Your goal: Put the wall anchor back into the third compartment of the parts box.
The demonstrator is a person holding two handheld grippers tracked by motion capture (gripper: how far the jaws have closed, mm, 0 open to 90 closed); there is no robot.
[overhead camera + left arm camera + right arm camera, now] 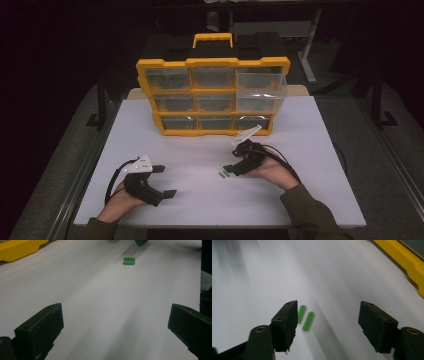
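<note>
At the middle of the high view lies the white surface (310,165), with a yellow organizer (212,95) at upper centre, its top-right drawer (261,86) pulled out. Lower left, the left tongs (165,181) are spread. Right of centre, the right tongs (231,157) are spread beside two green pegs (223,174).

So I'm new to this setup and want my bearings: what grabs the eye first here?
The yellow drawer organizer at the table's far side stands out, its top right clear drawer pulled out. Nearer, two small green pegs lie side by side on the white table. The open right gripper sits just beside them, and the left gripper, also open, rests farther off.
</note>
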